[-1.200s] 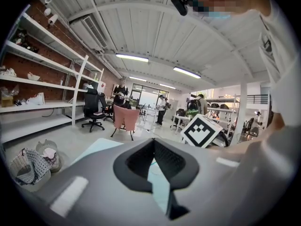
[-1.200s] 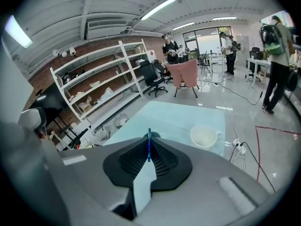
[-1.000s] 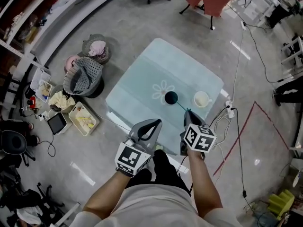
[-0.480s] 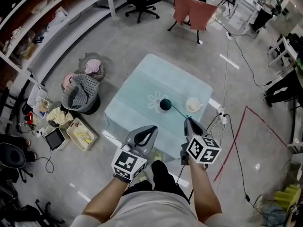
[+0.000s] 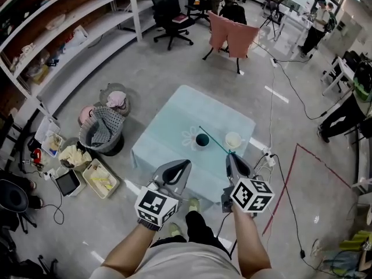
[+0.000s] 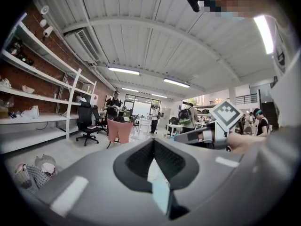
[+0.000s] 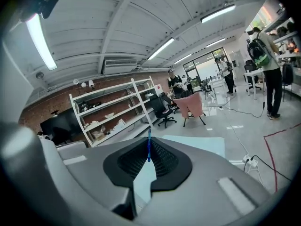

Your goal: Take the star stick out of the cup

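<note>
Right gripper view gives us the right gripper's (image 7: 149,158) jaws clamped on one end of the star stick (image 7: 149,142), its thin blue shaft running straight ahead from the tips. From the head view we judge that the stick slants over the dark cup (image 5: 202,139) on the table (image 5: 174,132), with its far end just beyond the cup and seemingly clear of it. The left gripper (image 6: 153,142), jaws together on nothing, hangs well short of the cup. We find no readable writing, only square markers.

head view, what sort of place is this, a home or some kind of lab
Most likely an open lab or workshop space, not a home: long white shelving along one side, a rolling office chair on a bare polished floor, and cables trailing across it.
</note>
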Available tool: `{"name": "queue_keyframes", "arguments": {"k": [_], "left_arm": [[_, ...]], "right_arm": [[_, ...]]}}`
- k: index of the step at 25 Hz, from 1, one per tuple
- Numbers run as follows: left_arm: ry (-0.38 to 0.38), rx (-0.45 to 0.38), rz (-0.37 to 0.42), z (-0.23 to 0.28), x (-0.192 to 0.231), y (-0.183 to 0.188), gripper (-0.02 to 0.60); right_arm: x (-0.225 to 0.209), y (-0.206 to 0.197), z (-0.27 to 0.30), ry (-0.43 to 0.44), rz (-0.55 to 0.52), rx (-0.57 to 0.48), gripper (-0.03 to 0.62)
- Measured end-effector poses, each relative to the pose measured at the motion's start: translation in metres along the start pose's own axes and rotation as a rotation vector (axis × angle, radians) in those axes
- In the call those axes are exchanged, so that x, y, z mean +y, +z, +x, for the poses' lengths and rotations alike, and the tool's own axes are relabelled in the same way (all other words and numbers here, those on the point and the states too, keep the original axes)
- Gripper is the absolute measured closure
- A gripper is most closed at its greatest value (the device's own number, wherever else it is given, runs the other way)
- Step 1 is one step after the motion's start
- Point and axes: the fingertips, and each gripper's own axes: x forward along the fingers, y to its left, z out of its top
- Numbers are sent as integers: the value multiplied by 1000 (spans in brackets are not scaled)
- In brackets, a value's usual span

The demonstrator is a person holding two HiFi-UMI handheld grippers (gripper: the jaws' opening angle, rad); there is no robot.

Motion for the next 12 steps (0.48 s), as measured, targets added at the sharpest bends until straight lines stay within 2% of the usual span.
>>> {"name": "queue_keyframes", "arguments": {"k": [12], "left_arm": [[19, -42, 25, -32, -10, 39, 575]], "right_arm": [[52, 47, -50, 82, -46, -124, 568]]}}
